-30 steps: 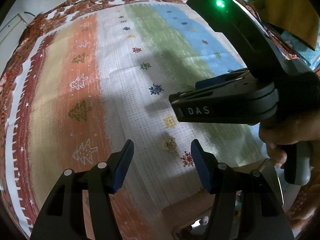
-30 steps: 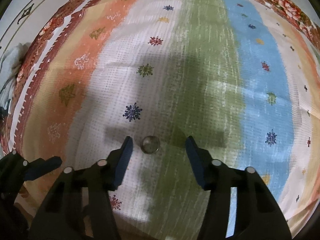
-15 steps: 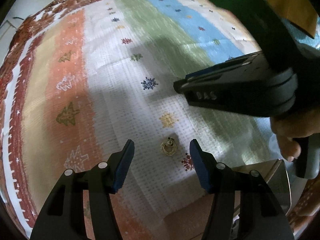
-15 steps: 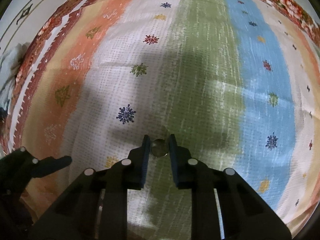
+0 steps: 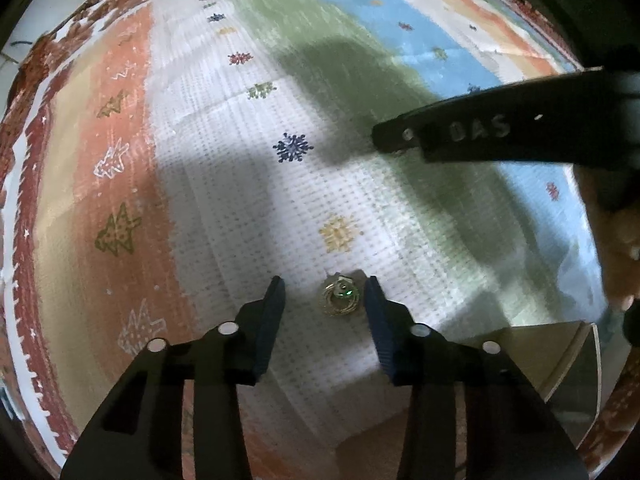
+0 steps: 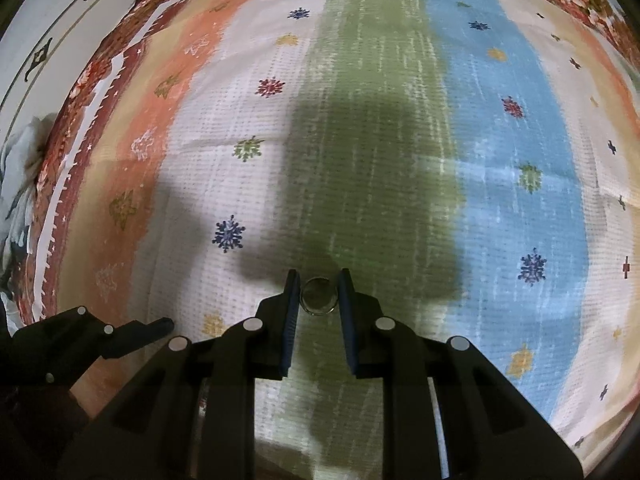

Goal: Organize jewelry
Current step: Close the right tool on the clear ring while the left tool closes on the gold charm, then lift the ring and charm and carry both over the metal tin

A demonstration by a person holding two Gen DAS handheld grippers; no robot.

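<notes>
A gold earring with a green stone (image 5: 339, 296) lies on the striped cloth between the fingers of my left gripper (image 5: 322, 294), which is open around it, the right finger close to it. My right gripper (image 6: 319, 292) is shut on a plain silver ring (image 6: 319, 297) and holds it over the green stripe. The right gripper's black body (image 5: 480, 132) shows at the right of the left wrist view. The left gripper's fingers (image 6: 136, 330) show at the lower left of the right wrist view.
The cloth (image 6: 380, 120) has orange, white, green and blue stripes with snowflake and tree motifs. An open box with a shiny flap (image 5: 552, 356) sits at the lower right of the left wrist view. The cloth's red floral border (image 5: 24, 152) runs along the left.
My right gripper closed on the silver ring. My left gripper moved forward so the gold earring now lies between its fingers, which have narrowed.
</notes>
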